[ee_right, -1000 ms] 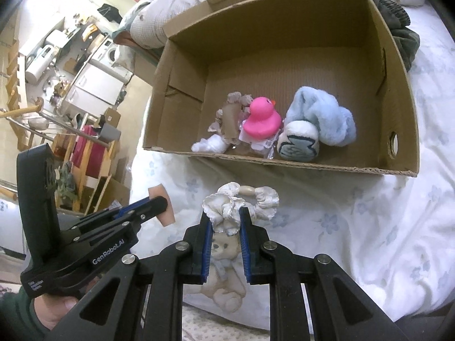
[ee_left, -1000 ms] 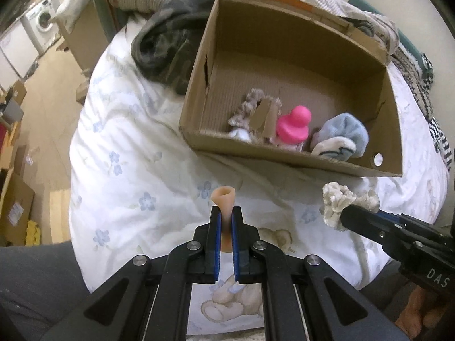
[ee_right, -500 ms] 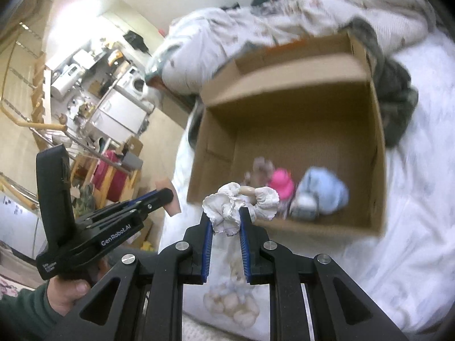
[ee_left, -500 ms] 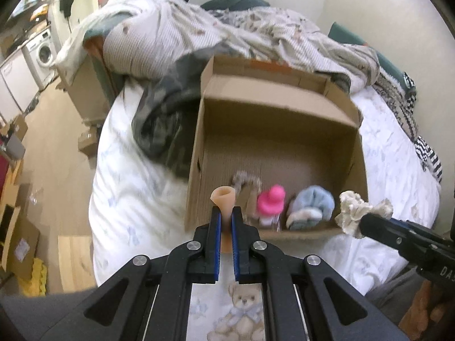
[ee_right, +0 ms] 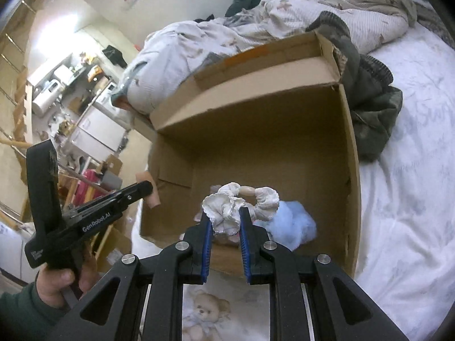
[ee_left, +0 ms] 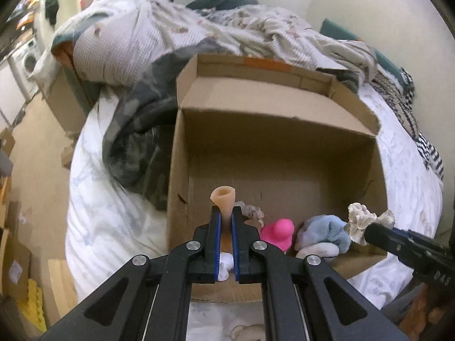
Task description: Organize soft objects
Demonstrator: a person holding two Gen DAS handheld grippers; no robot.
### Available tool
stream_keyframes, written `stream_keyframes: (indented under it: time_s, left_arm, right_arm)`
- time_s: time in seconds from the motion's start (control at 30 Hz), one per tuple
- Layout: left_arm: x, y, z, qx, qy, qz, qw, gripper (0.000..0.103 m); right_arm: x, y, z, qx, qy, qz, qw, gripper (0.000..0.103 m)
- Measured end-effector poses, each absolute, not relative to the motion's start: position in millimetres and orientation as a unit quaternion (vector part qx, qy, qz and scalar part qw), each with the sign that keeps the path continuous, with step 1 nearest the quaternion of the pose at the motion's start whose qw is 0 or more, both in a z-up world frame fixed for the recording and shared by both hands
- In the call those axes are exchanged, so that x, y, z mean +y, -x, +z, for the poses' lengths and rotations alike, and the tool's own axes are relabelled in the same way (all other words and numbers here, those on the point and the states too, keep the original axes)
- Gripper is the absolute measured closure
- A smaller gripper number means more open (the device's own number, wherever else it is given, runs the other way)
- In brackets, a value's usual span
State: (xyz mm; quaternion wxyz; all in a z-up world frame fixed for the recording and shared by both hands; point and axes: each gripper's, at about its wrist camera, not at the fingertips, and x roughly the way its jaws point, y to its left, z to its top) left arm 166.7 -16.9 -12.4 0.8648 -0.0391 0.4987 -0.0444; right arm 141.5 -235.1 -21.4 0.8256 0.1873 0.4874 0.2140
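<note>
A lived-in home bedroom: an unmade bed (ee_left: pixel 119 227) with teddy-bear sheets and a rumpled duvet (ee_left: pixel 159 37), a washing machine (ee_left: pixel 27 62) beyond, cardboard boxes (ee_left: pixel 11 258) on the floor

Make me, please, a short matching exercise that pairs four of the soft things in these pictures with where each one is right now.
Things:
1. cream ruffled fabric scrunchie
2. peach rubbery funnel-shaped piece
3. bright pink rubber duck
4. dark camouflage-patterned garment

Places:
A. lying on the bed beside the brown cardboard box
B. clamped in the right gripper
C. resting on the box floor
D. clamped in the left gripper

Pairs: 1-B, 2-D, 3-C, 4-A
</note>
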Motion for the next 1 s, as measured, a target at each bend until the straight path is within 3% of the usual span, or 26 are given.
stream_keyframes:
  time_s: [0.47, 0.57, 0.63, 0.67, 0.7, 0.77, 0.87, 1.0]
  left_arm:
    - [-21.1, -172.2, -24.4, 0.517, 0.031, -0.028, 0.855, 0.094]
    - [-23.2, -171.7, -22.7, 0.516, 0.030, -0.032, 0.855, 0.081]
    - [-23.1, -171.2, -22.6, 0.516, 0.036, -0.034, 0.855, 0.062]
    - [-22.8, -171.0, -22.5, 0.517, 0.039, -0.034, 0.855, 0.054]
    - [-22.2, -170.1, -22.2, 0.515, 0.043, -0.035, 0.855, 0.041]
    - [-21.1, -168.8, -20.0, 0.509, 0.047, -0.032, 0.859, 0.038]
    - [-19.8, -168.1, -16.5, 0.505, 0.052, -0.037, 0.861, 0.038]
    - [-16.8, -165.9, -12.7, 0.497, 0.063, -0.036, 0.865, 0.038]
  right_arm:
    - [-221.5, -161.7, -45.9, 0.516, -0.173, 0.188, 0.818, 0.083]
    - [-222.6, -160.6, -46.8, 0.516, -0.180, 0.185, 0.817, 0.083]
    - [-224.7, -160.9, -46.8, 0.516, -0.186, 0.184, 0.816, 0.081]
    - [-225.7, -161.2, -46.8, 0.517, -0.192, 0.182, 0.814, 0.074]
    - [-227.7, -161.5, -47.6, 0.519, -0.199, 0.179, 0.812, 0.060]
    - [-234.2, -159.0, -47.6, 0.512, -0.216, 0.175, 0.813, 0.029]
    - [-239.1, -157.6, -43.7, 0.502, -0.225, 0.169, 0.818, 0.026]
    - [-245.1, -157.5, -44.1, 0.504, -0.229, 0.147, 0.819, 0.007]
